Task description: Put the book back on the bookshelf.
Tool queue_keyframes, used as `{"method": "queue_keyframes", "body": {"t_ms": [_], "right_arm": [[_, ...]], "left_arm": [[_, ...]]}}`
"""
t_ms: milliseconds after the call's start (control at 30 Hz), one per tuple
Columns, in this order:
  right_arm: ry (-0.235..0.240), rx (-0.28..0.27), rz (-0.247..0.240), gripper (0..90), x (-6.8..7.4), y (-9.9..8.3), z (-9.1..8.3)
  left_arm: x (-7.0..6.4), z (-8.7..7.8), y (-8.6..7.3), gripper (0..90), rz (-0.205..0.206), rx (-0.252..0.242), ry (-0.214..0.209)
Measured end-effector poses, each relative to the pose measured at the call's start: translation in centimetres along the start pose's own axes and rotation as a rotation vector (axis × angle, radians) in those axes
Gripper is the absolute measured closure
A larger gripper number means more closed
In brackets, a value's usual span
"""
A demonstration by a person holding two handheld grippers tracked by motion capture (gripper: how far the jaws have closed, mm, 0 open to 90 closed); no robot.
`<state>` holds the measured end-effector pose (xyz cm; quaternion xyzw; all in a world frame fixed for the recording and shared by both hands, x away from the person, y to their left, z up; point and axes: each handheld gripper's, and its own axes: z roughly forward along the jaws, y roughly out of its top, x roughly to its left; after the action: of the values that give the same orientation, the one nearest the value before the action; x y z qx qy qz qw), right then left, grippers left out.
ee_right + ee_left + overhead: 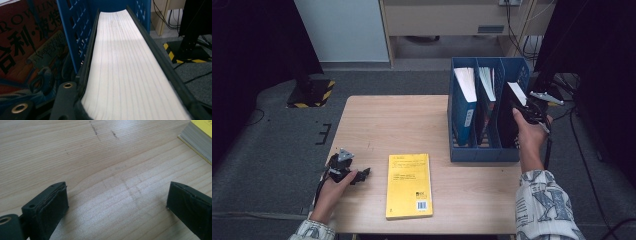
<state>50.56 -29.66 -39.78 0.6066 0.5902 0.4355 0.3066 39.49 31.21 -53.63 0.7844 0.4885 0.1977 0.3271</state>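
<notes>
A blue three-slot file holder (484, 152) stands on the right of the wooden table (387, 120). My right gripper (524, 112) is shut on a black-covered book (508, 122) that stands tilted in the rightmost slot. In the right gripper view its white page edge (120, 50) runs between my jaws into the holder (72, 30). A yellow book (409, 185) lies flat at the front middle. My left gripper (362, 175) rests low at the front left, open over bare wood (117, 195), with the yellow book's corner (200, 137) off to the side.
The other two slots hold books: a blue one (467, 100) and a thinner one (486, 85), whose red cover (25, 45) shows beside the divider. A stand base with yellow-black stripes (314, 93) sits on the floor past the table's far left corner. Cables (577, 130) trail at the right.
</notes>
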Motion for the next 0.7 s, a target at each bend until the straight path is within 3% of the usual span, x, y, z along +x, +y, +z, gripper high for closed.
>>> {"method": "queue_keyframes", "body": {"t_ms": [433, 700], "right_arm": [[0.014, 0.037, 0.003, 48.5, -0.33, -0.53, -0.57], [0.015, 0.039, -0.007, 47.6, 0.17, -0.42, -0.7]], "left_arm": [[-0.04, -0.01, -0.01, 2.8, 0.007, 0.004, 0.004], [-0.03, -0.01, -0.01, 2.8, 0.005, 0.002, 0.003]]}}
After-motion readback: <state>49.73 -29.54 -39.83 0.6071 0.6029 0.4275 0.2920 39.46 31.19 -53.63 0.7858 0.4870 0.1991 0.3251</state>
